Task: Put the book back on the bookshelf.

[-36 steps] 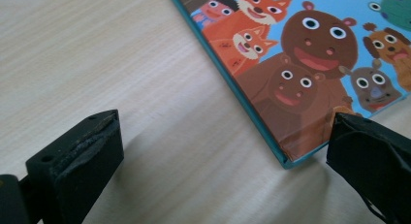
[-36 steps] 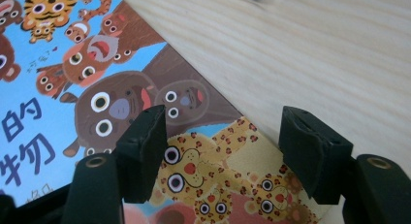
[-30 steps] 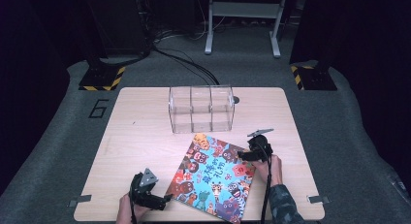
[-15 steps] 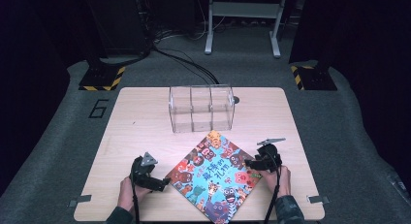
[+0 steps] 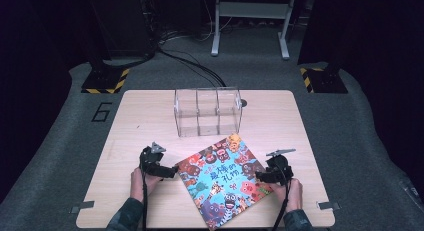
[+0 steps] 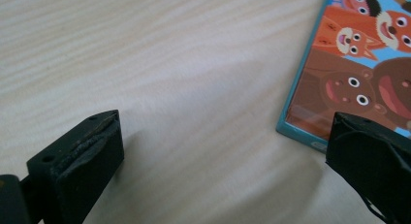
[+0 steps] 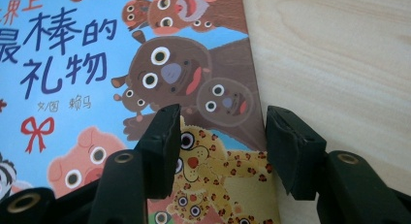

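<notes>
A colourful children's picture book lies flat and askew on the wooden table. My left gripper sits at the book's left corner. In the left gripper view its jaws stand wide open, one over bare wood, the other over the corner of the book. My right gripper is at the book's right edge. Its jaws have just been closing and straddle that edge of the book; a gap still shows between the pads.
A clear acrylic box with three compartments stands just behind the book, near the table's far edge. Grey carpet surrounds the table, with cables and stand feet with yellow-black tape behind it. Bare wood lies to the left and right of the book.
The book has turned, its left corner swinging away from the person. The left gripper moved forward with that corner. The right gripper drew back toward the person and its jaws narrowed.
</notes>
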